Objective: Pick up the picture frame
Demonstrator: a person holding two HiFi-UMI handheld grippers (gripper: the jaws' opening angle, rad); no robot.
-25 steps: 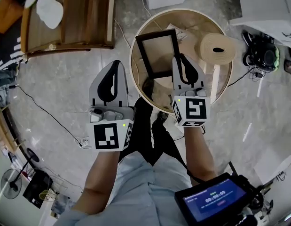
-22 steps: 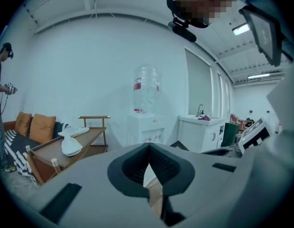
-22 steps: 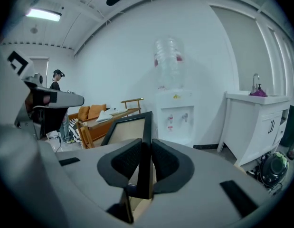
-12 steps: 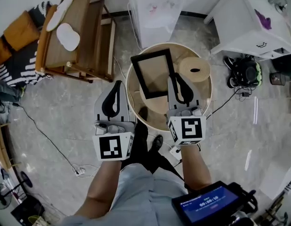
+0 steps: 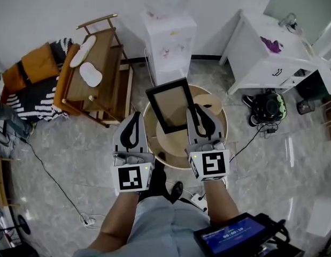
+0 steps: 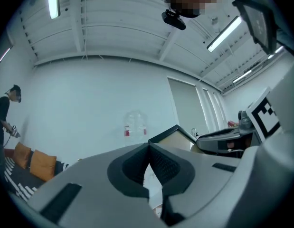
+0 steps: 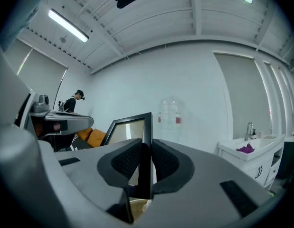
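Note:
A black picture frame with a tan backing is held up above the round wooden table. My right gripper is shut on the frame's right edge; in the right gripper view the frame stands upright, pinched between the pads. My left gripper hangs to the left of the frame, shut with nothing in it; the frame's corner shows beyond its jaws in the left gripper view.
A roll of tan tape lies on the table behind the frame. A wooden rack stands at the left, a water dispenser at the back, a white cabinet at the right. Cables trail on the floor.
Both grippers have risen, and the frame has come up off the table in the right gripper. The head view has tilted up to show the wall and more of the room.

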